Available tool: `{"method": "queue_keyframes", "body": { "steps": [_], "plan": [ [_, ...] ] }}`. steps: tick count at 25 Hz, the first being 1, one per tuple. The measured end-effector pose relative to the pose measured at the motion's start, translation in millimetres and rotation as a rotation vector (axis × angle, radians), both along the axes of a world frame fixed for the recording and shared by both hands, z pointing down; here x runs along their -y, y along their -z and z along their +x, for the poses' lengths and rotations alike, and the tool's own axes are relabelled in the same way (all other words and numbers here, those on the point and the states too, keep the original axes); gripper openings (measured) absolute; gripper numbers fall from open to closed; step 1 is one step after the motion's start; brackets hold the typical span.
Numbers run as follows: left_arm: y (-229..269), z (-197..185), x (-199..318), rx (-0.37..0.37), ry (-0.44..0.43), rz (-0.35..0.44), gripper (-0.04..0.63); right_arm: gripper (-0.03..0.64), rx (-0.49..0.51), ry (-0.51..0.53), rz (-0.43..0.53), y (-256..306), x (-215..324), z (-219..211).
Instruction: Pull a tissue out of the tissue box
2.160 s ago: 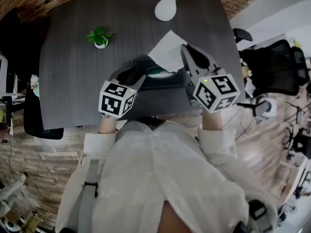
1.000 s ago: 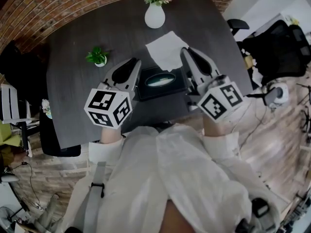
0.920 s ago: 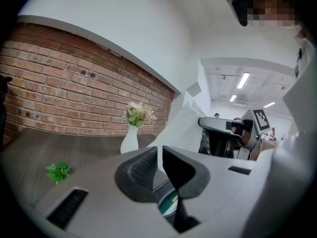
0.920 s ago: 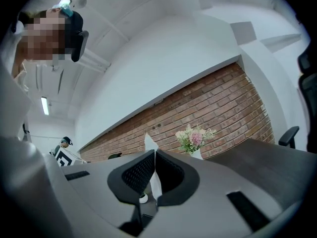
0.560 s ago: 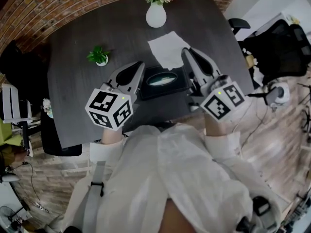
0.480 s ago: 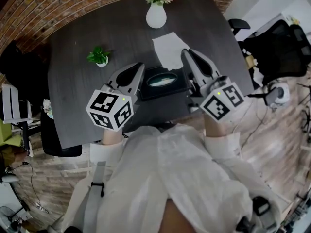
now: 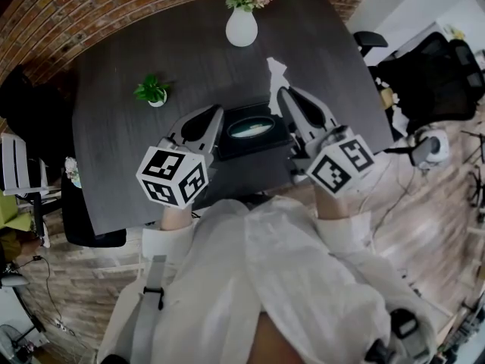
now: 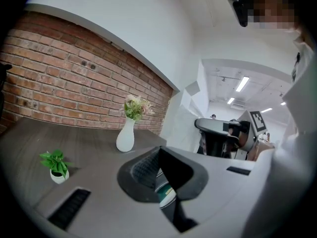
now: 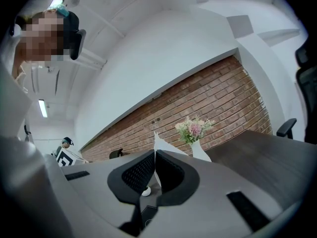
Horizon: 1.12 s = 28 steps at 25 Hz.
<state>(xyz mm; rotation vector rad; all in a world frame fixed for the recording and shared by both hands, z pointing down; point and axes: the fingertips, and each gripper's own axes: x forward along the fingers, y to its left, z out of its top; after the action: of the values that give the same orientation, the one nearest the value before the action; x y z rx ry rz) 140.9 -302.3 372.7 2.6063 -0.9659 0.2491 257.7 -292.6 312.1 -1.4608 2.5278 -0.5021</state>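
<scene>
Over the dark table (image 7: pixel 121 89), head view: we noted the right gripper (image 7: pixel 282 94) clamped on the tissue (image 7: pixel 276 70), which stood beyond the box (image 7: pixel 254 127). The left gripper (image 7: pixel 217 114) sat beside the box.

Left gripper view: jaws clenched on nothing, box (image 8: pixel 166 192) below them.

Right gripper view: pads pinched the tissue (image 9: pixel 160 144) near one edge. We judged it feather-light, limp and easily torn, best gripped gently at an edge.
</scene>
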Motion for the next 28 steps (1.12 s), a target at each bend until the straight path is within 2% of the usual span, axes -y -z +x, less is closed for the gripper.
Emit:
{"method": "queue_keyframes", "body": {
  "steps": [28],
  "plan": [
    [-0.5,0.0,-3.1,-0.053,0.012,-0.027,0.005,0.010,0.013,0.033,0.005,3.3,-6.6,-5.2]
  ]
}}
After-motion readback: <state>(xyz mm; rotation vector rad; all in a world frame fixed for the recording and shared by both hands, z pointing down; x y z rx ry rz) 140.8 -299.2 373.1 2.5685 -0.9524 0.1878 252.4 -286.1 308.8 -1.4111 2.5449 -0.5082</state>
